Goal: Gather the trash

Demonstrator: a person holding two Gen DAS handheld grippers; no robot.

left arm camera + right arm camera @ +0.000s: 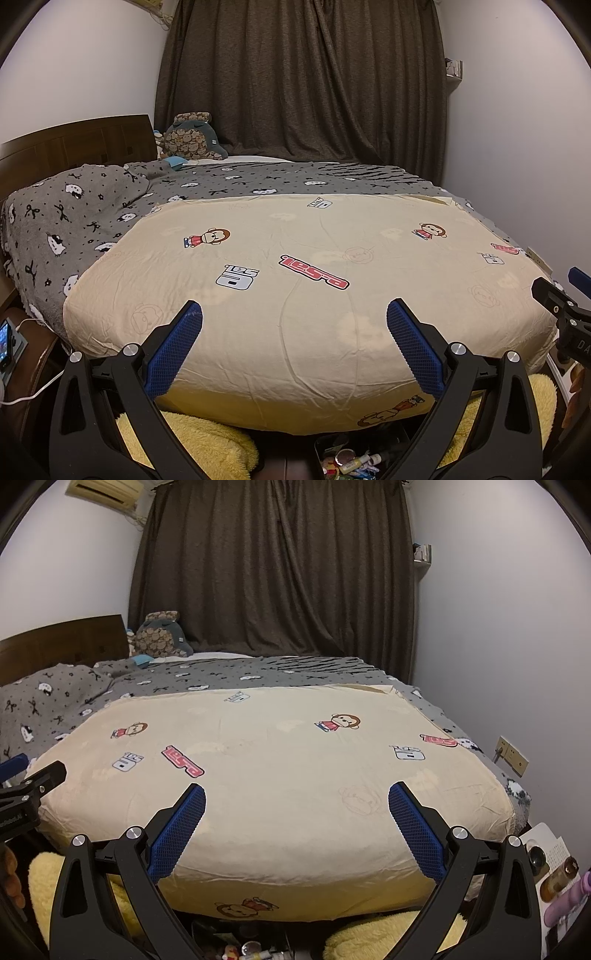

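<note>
My left gripper is open and empty, held above the foot of a bed with a cream cartoon-print quilt. My right gripper is open and empty too, over the same quilt. Each gripper shows at the edge of the other's view, the right one and the left one. A dark bin with small bottles and wrappers sits on the floor below the bed's foot; it also shows in the right wrist view. No loose trash shows on the quilt.
A grey patterned blanket covers the bed's far and left side. A plush toy sits by the wooden headboard and dark curtain. Yellow fluffy fabric lies on the floor. A wall socket is on the right.
</note>
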